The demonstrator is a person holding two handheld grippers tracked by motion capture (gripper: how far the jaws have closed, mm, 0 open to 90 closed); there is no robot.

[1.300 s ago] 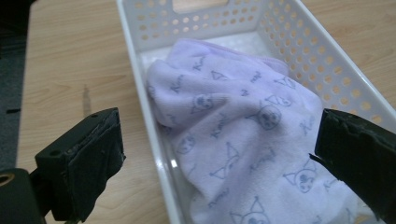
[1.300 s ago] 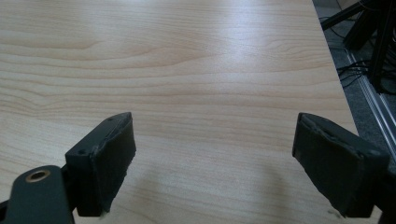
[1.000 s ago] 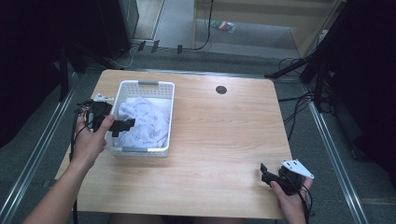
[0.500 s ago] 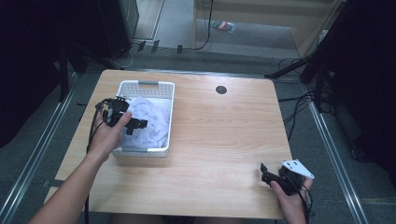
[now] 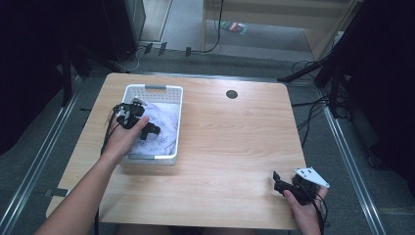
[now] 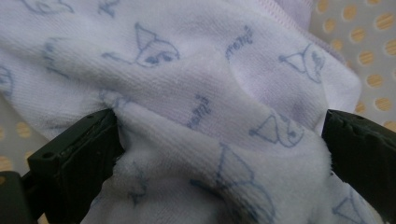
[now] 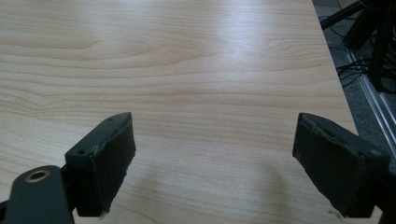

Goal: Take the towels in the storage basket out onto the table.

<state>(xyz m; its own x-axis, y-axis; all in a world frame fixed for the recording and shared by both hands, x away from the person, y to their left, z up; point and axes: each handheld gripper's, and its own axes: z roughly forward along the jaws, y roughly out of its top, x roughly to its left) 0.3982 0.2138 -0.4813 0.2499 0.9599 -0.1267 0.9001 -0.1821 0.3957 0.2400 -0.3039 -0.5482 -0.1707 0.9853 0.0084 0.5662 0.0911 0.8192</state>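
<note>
Jaws wide apart, white printed cloth (image 6: pixel 205 116) bunched between.

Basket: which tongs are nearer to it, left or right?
Left. The left tongs are inside the white basket, jaws open around the printed cloth. The right tongs sit far off at the table's near right corner.

A soft, nubby terry cloth (image 6: pixel 196 121) with blue printed figures is seen inside a white perforated plastic basket (image 5: pixel 177 125). The counter (image 7: pixel 196 70) is finished in pale wood grain with a slight sheen. Matt black pads (image 7: pixel 112 154) are borne by the right claw (image 7: pixel 229 168).
</note>
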